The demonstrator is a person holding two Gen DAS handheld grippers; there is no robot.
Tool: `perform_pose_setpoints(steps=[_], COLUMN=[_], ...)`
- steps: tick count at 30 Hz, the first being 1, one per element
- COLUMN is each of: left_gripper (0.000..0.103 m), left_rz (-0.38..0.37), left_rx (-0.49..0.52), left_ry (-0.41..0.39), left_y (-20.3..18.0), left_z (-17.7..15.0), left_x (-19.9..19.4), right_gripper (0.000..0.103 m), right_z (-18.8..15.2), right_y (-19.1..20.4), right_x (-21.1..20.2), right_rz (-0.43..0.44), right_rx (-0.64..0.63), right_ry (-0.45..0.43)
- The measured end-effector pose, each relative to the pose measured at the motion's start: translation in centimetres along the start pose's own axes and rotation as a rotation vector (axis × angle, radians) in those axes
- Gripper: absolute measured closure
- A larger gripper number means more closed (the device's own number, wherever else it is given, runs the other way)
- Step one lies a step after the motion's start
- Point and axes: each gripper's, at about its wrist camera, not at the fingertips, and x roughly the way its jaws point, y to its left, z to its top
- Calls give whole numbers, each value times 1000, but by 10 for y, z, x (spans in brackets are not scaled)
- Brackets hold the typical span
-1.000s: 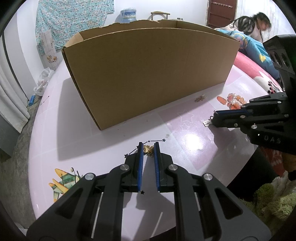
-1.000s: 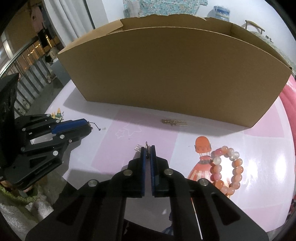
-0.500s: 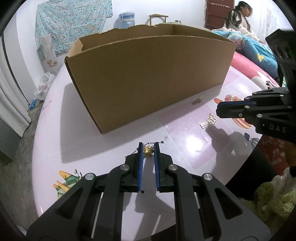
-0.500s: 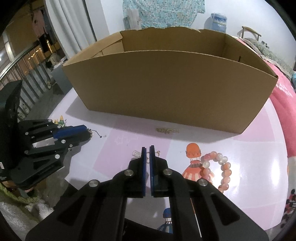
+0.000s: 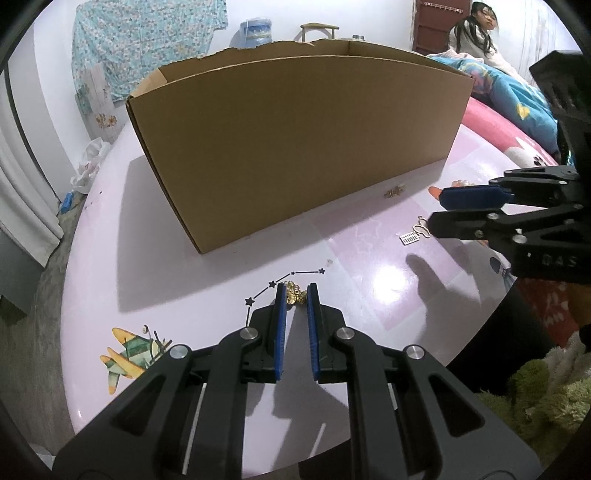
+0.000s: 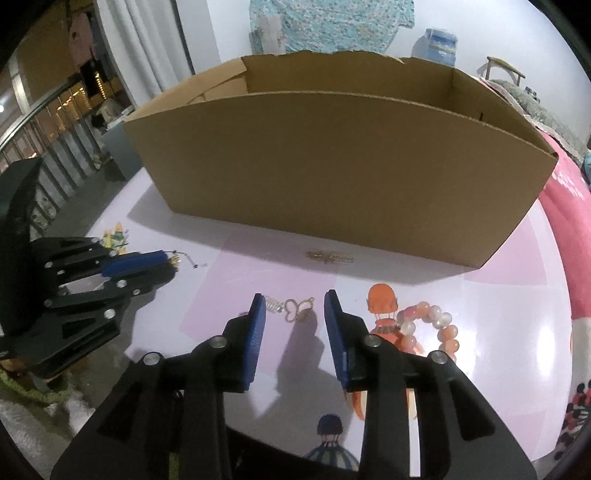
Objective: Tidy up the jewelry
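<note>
- Pink table (image 5: 155,280) with cartoon prints carries our work; a big open cardboard box (image 5: 295,147) stands at its far part.
- Our left gripper (image 5: 296,297) is almost closed, and its blue pads pinch a small gold butterfly charm (image 5: 296,296) at the tips, just above the table.
- Our right gripper (image 6: 294,308) is opening its jaws; they stand moderately apart. A key charm (image 6: 297,309) lies on the table between the tips, and the pads do not press it.
- A small metal spring (image 6: 272,303) lies just beside the key charm, near the left pad.
- A gold hair clip (image 6: 328,257) lies near the box wall, apart from both grippers.
- A bead bracelet (image 6: 430,325) of pink and white beads lies on the table to the right of the right gripper.
- The box wall hides its floor in both views.
- Only the left view shows a person (image 5: 476,26) sitting far behind; the bracelet is clear only in the right view.
</note>
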Motion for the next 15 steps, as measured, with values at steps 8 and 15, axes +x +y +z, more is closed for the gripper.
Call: perform_pose_setpoints(steps=[8, 15], left_gripper=[93, 93], left_rz=[-3, -10], left_rx=[-6, -8], left_ry=[-2, -4], left_y=[3, 3], left_z=[-1, -1], left_x=[0, 1], right_gripper=[73, 85], right_z=[1, 0], right_y=[2, 11], right_x=[15, 17], right_rz=[-37, -45], right_rx=[9, -21], right_ry=[16, 23])
